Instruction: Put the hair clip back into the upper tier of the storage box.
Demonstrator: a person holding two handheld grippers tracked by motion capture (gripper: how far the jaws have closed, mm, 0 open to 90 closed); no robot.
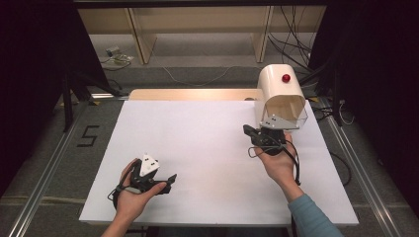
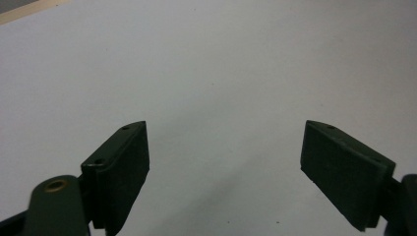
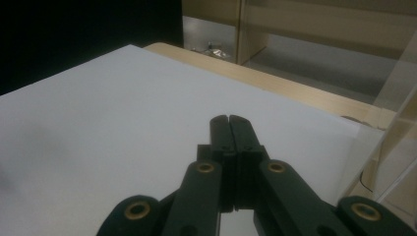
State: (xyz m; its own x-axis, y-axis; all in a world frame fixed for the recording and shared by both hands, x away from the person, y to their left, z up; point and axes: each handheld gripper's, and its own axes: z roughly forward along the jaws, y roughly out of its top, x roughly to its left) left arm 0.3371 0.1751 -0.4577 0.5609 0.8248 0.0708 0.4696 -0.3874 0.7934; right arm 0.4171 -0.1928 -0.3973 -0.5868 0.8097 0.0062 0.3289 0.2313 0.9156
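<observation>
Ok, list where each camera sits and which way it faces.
High view: above the person's side, looking forward and down on the white table; both hands, left gripper, right gripper.
Left gripper view: on the left gripper, looking down at the table; open jaws.
Right gripper view: on the right gripper, looking across the table; shut jaws.
All share the table.

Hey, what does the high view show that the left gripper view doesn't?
High view alone: both hands, the shut right gripper beside a cream hooded box with a red knob, the floor and shelving behind.

Left gripper view alone: a close look at the left gripper, its fingers spread wide with nothing between them.

Both: the white table top.
</observation>
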